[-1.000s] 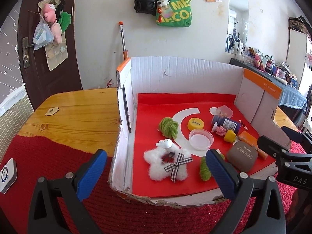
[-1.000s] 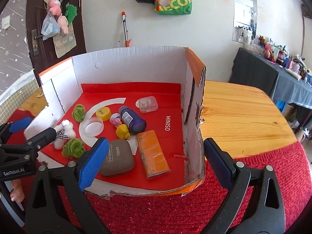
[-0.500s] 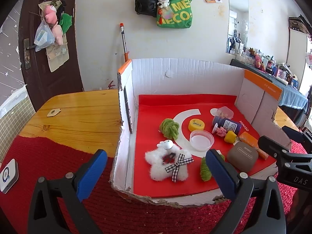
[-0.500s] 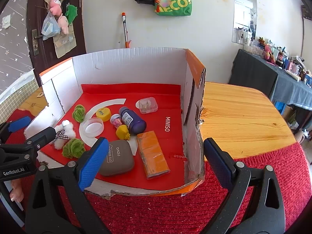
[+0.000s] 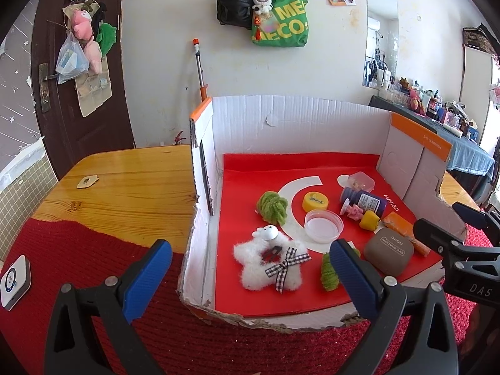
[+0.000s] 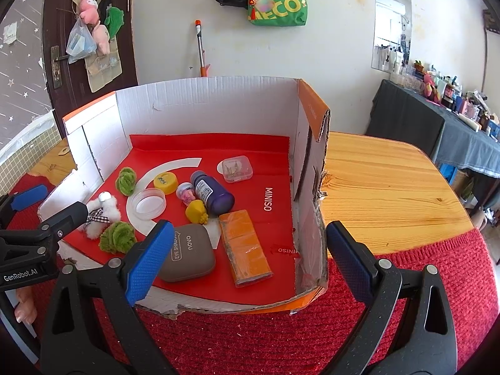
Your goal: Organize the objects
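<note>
Both claws, left claw (image 5: 250, 275) and right claw (image 6: 247, 261), released, before box's (image 6: 218, 304) torn front edge.

- A white wall (image 5: 328, 72) stands well ahead of the jaws, carrying a green tote bag (image 5: 281, 22) and a black backpack (image 5: 236, 0).
- A dark brown door (image 5: 62, 93) lies ahead to the left (soft toys hang on it).
- A mirror (image 5: 379, 37) hangs ahead to the right, over a cluttered dark-draped side table (image 6: 437, 125).
- A wooden table (image 6: 384, 193) with a red knitted cloth (image 6: 281, 337) lies below the jaws.
- Daylight is bright and even.
</note>
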{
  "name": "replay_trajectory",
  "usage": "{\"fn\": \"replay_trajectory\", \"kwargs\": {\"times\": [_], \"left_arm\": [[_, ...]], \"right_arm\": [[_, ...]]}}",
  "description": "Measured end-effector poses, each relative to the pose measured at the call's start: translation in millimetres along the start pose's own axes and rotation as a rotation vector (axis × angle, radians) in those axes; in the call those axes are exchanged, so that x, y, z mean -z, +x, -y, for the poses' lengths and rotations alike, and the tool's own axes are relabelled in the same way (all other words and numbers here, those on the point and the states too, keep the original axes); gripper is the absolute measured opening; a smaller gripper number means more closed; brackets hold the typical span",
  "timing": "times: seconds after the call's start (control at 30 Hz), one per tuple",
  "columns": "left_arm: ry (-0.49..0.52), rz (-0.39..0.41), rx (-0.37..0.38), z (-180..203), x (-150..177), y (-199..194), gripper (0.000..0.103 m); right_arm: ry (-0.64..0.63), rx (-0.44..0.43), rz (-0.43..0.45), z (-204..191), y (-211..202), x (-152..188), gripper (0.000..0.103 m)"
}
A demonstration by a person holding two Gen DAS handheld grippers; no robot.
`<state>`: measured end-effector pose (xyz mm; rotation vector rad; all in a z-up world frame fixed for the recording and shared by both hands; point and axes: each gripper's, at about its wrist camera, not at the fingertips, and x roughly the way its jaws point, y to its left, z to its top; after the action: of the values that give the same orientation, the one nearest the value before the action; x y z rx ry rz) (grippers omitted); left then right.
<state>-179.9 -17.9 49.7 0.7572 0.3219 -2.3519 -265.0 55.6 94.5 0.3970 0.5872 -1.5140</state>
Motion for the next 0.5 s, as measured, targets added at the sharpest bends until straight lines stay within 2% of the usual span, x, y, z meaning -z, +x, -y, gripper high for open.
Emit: {"fn": "replay_trajectory", "kwargs": {"times": [0.5], "left_arm": [[-0.006, 0.002, -0.008, -0.2, 0.0, -0.3, 0.103]], "right_arm": [[-0.003, -0.001, 0.000, -0.2, 0.0, 0.0, 0.099]]}}
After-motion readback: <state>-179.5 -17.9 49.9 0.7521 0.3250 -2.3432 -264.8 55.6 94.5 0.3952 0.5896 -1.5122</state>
